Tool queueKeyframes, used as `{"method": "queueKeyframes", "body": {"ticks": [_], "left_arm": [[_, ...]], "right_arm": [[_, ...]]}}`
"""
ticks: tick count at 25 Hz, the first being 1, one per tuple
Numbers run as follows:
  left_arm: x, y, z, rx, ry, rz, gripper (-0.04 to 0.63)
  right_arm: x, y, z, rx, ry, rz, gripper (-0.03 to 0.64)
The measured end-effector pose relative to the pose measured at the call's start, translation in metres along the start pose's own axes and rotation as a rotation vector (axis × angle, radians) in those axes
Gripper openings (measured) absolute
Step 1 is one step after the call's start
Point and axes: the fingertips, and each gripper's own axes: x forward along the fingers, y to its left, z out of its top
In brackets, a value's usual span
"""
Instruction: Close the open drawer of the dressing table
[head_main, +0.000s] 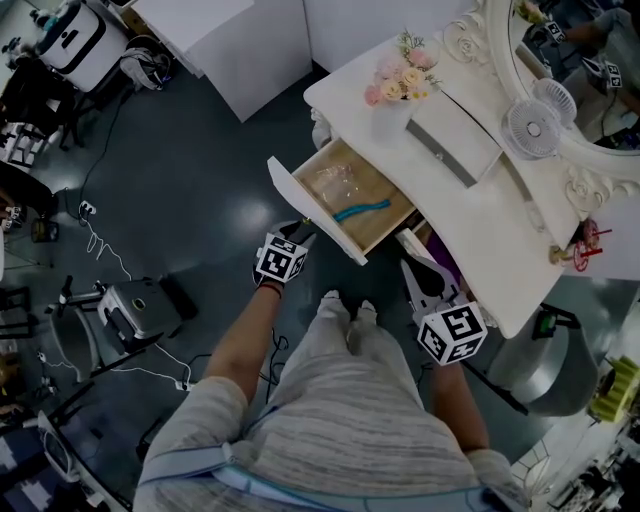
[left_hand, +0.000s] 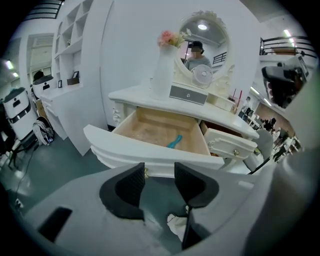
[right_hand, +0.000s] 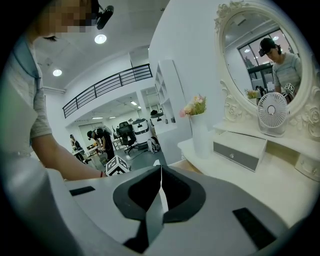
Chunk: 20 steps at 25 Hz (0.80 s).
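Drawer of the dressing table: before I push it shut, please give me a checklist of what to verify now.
1. Drawer open, front toward left tongs: ok.
2. Left tongs open, nothing between them: ok.
3. Left tongs touching the drawer front: cannot tell.
4. Blue item lies inside, below the rim: ok.
5. Right tongs shut, off the drawer: ok.

Left gripper (left_hand: 159, 172): jaws stood apart, nothing between them, tilted downward.
Right gripper (right_hand: 160, 177): jaws were pressed together, empty.
Forearms (head_main: 245, 340): both bare, reaching forward.
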Motion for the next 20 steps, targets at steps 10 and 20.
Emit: {"method": "queueKeyframes", "body": {"ticks": [10, 20], "left_arm": [[0.033, 0.021, -0.016, 0.003, 0.087, 0.019, 0.188], [0.059, 0.036, -0.040, 0.018, 0.203, 0.015, 0.187]], "right_arm": [[0.007, -0.011, 0.001, 0.020, 0.014, -0.023, 0.010], [0.017, -0.018, 0.000, 0.027, 0.033, -0.024, 0.009]]}}
